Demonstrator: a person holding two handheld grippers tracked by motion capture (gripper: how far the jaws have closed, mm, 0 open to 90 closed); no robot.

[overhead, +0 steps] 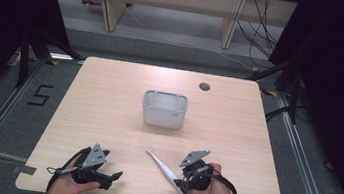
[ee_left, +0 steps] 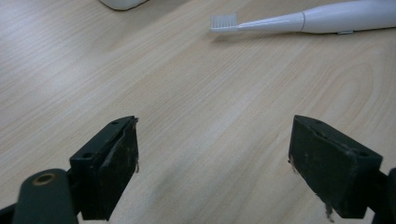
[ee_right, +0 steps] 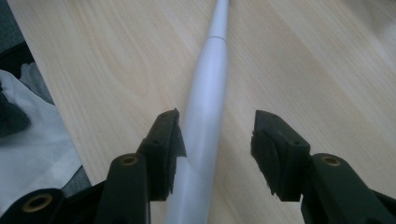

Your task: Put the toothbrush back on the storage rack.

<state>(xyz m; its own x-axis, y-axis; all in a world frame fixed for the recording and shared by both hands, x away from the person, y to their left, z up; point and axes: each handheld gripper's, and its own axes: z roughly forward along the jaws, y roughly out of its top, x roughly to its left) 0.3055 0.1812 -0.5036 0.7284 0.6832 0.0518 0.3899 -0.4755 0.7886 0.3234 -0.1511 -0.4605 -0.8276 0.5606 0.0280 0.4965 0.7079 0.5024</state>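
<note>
The right claw (ee_right: 217,149) stands spread around the toothbrush (ee_right: 205,116) lying flat on the table (overhead: 109,99), probably to grasp its handle, while the left claw (ee_left: 215,163) waits spread and empty

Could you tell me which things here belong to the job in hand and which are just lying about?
In the job:
- electric toothbrush, lying between the open right gripper jaws
- white holder box, further back on the table

Lying about:
- left gripper, open on bare table
- grommet hole

One white electric toothbrush (overhead: 166,171) lies between the right gripper's (overhead: 182,183) jaws. One white holder box (overhead: 164,109) stands beyond it.
</note>
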